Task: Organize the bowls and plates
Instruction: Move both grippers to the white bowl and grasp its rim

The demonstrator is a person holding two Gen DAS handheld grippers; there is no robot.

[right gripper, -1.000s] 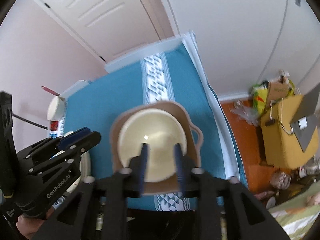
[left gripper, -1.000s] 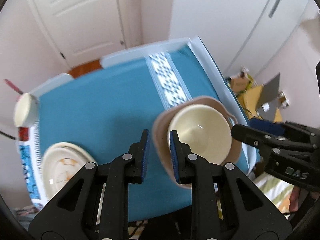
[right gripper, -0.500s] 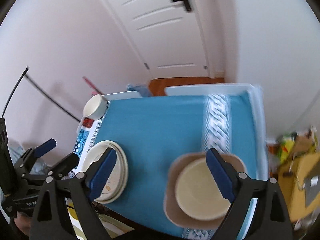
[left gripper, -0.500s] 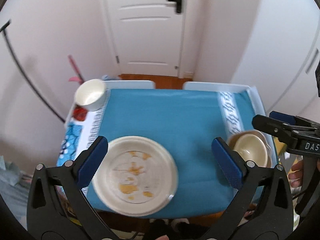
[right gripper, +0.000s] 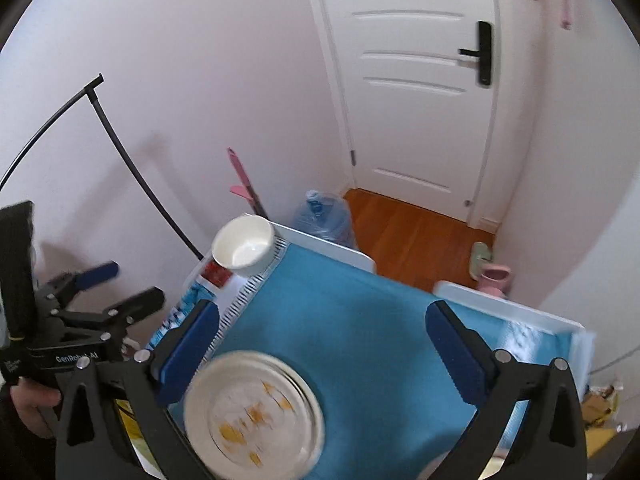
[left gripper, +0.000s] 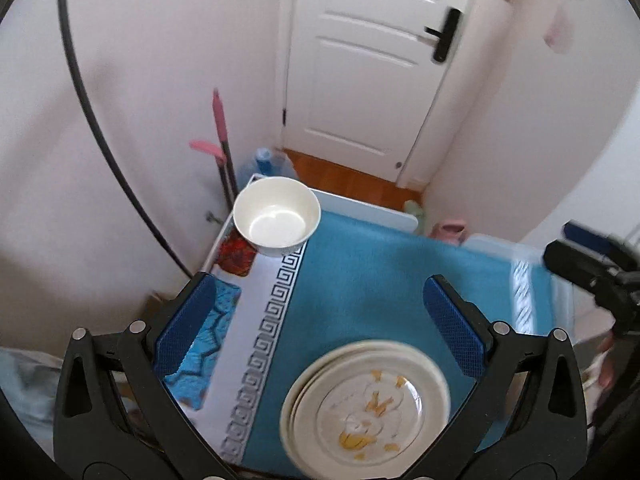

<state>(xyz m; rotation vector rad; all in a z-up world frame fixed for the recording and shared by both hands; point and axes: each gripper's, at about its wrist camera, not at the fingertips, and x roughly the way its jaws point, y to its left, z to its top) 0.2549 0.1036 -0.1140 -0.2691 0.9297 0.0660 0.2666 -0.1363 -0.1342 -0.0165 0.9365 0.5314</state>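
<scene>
Blue-padded jaws gape empty; only right view shows, blurrily, a water jug [right gripper: 324,220].

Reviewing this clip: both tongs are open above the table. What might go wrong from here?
The white bowl sits at the far corner of the table, seemingly overhanging its edge; a nudge may tip it off. The stacked plates lie close to the near edge, the top one shifted, so it may slide. The frames are blurred, so the left tongs and right tongs may misjudge.

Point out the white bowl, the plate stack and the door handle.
white bowl [left gripper: 277,216]: left wrist view, inner bottom.
plate stack [left gripper: 366,408]: left wrist view, top plate's face.
door handle [right gripper: 478,53]: right wrist view, black lever.
</scene>
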